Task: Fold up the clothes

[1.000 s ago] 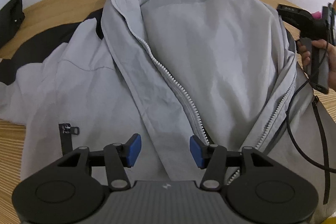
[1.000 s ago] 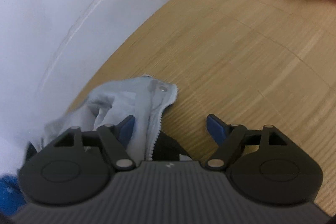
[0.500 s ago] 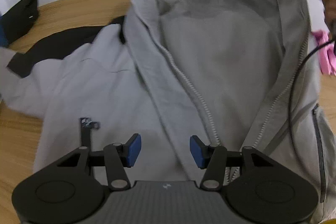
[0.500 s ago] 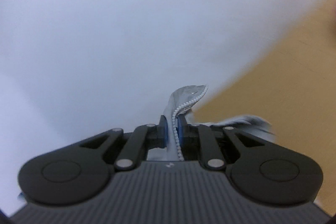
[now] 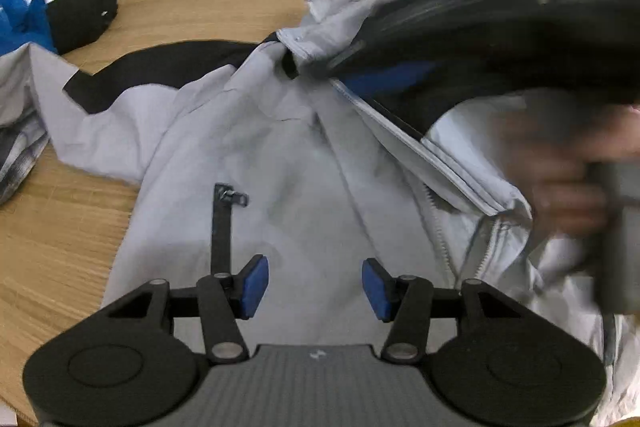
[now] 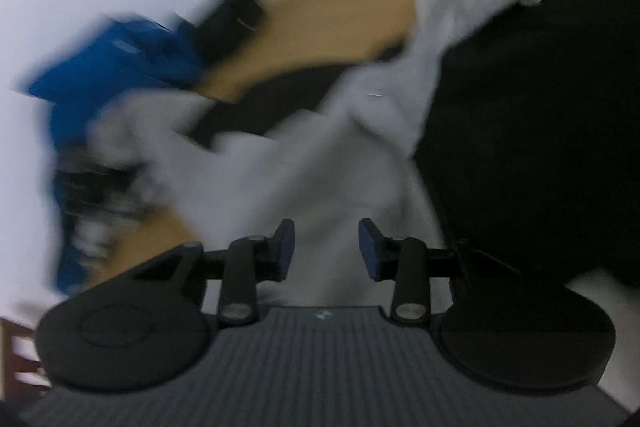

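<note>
A light grey zip jacket point(image 5: 288, 163) with a black lining lies spread on the wooden table point(image 5: 60, 247). My left gripper point(image 5: 314, 285) hovers open above its lower front, beside a black pocket zipper point(image 5: 222, 223), with nothing between the pads. My right gripper point(image 5: 352, 75) sweeps in blurred from the upper right, over the collar and a lifted front flap, with a person's hand point(image 5: 568, 179) behind it. In the smeared right wrist view, the right gripper point(image 6: 326, 247) has its jaws apart and opening. Grey cloth point(image 6: 320, 163) shows through the gap, unpinched, and black lining point(image 6: 540, 147) fills the right.
A blue garment point(image 5: 20, 19) and a black item point(image 5: 86, 11) lie at the table's far left edge. A grey striped cloth point(image 5: 16, 155) lies at the left. A white wall stands behind the table. Bare wood shows on the left.
The right gripper pinched the jacket's zipper edge, swung it across over the jacket and has let go. The left gripper drifted sideways, staying open.
</note>
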Demonstrator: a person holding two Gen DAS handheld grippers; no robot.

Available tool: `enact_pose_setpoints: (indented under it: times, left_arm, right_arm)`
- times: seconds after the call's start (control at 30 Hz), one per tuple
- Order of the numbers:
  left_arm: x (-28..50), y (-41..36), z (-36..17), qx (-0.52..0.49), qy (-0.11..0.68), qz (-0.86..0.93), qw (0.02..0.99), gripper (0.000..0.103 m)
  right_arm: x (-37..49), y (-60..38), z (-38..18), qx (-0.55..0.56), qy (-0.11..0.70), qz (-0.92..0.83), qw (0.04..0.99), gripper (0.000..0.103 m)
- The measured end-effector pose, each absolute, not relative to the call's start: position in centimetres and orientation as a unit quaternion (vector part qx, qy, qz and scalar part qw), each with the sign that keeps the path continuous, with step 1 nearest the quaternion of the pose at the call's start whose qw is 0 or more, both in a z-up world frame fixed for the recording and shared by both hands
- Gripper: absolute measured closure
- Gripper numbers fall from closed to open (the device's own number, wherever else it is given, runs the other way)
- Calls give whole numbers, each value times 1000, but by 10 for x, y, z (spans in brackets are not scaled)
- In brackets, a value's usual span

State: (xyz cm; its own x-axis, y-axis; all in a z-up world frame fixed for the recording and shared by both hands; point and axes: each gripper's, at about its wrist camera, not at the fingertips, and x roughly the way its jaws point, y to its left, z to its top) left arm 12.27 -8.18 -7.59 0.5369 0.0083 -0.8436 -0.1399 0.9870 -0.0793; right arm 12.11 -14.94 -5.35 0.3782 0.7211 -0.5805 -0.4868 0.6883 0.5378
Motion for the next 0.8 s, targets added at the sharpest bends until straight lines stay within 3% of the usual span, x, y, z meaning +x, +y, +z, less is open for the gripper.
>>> enact_pose_setpoints:
  times: [0.07, 0.2, 0.27, 0.43, 0.73, 0.77, 0.8]
  left_arm:
    - [123, -85, -69, -64, 465, 24, 883, 49]
    - [128, -109, -53, -37, 432, -34, 900, 48]
    - [136, -128, -49, -18, 425, -56, 903, 47]
    - [151, -174, -63, 7, 444, -93, 891, 47]
    - [156, -199, -104, -2, 515, -47, 856, 47]
    - [156, -200, -103, -5, 518, -38, 855, 47]
    - [157, -201, -102, -9, 520, -29, 854, 47]
  right_arm:
    - [104, -194, -15, 148, 364, 400, 828, 55]
    - [60, -309, 38, 131, 218, 300, 920, 19]
    - [60, -356, 32, 107, 210, 211, 949, 20]
    - [122, -431, -35, 69, 312, 77, 944, 18]
    - [209, -379, -127, 110, 407, 223, 879, 19]
    - [208, -372, -128, 98, 402, 227, 881, 23]
    - [207, -366, -129, 85, 397, 231, 884, 48]
